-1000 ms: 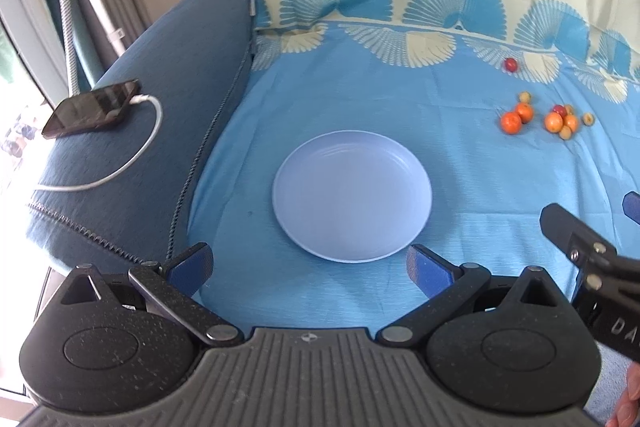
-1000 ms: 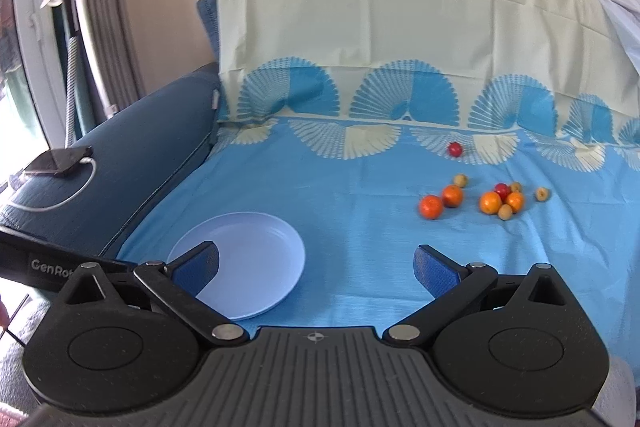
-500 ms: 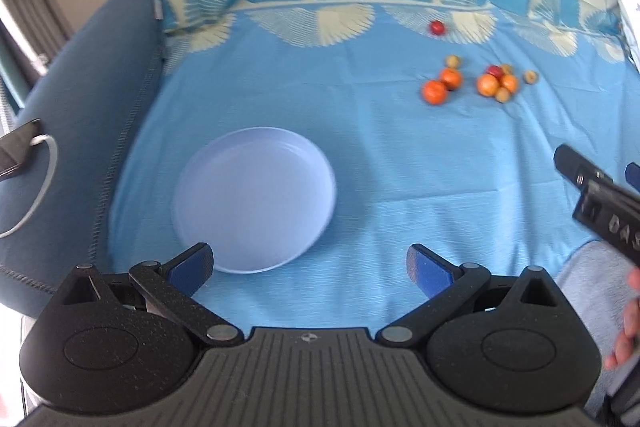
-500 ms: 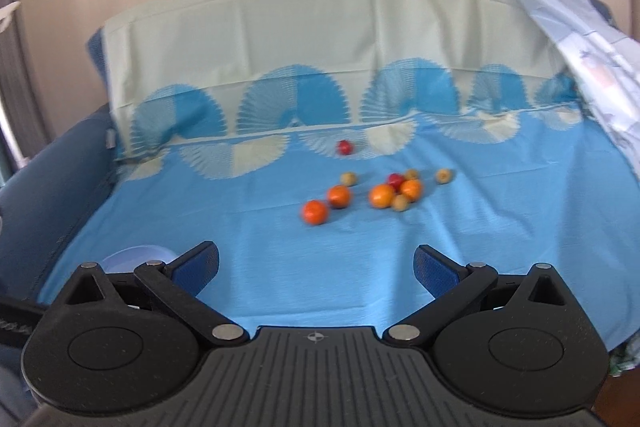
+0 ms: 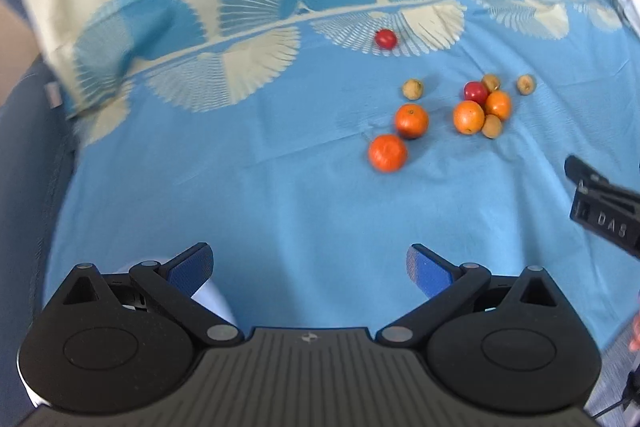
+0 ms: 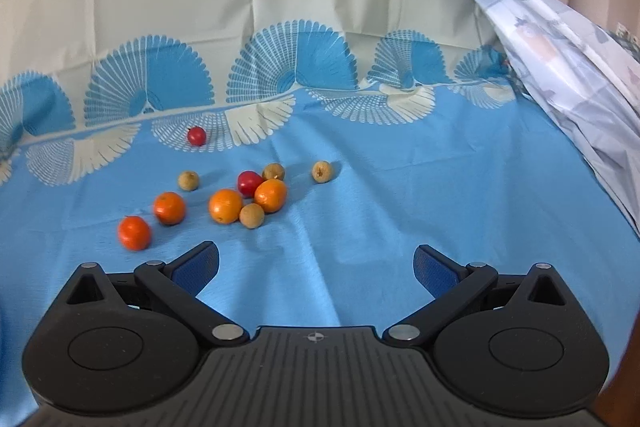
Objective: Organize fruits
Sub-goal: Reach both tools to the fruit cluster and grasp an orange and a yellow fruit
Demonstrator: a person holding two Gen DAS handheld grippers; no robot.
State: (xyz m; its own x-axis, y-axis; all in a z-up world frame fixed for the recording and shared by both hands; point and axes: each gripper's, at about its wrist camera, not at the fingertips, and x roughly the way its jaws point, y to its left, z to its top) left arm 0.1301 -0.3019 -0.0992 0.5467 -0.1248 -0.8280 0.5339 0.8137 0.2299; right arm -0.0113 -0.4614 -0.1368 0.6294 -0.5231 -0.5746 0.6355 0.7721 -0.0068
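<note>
Several small fruits lie on the blue cloth: oranges (image 5: 387, 152) (image 6: 134, 232), brown longans (image 5: 412, 89) (image 6: 322, 171) and red fruits (image 5: 385, 39) (image 6: 196, 136). My left gripper (image 5: 310, 265) is open and empty, well short of the fruits. The pale blue plate (image 5: 214, 301) shows only as a sliver behind its left finger. My right gripper (image 6: 316, 267) is open and empty, with the fruit cluster ahead and to its left. Its body shows at the right edge of the left wrist view (image 5: 604, 215).
A blue and cream fan-patterned cloth (image 6: 400, 187) covers the sofa seat and backrest. A pale patterned sheet (image 6: 560, 39) hangs at the right. The dark blue sofa arm (image 5: 24, 187) rises at the left.
Both grippers have swung right and forward toward the fruits. The plate has slid out of the left view to its lower left edge and left the right view. Both stay open.
</note>
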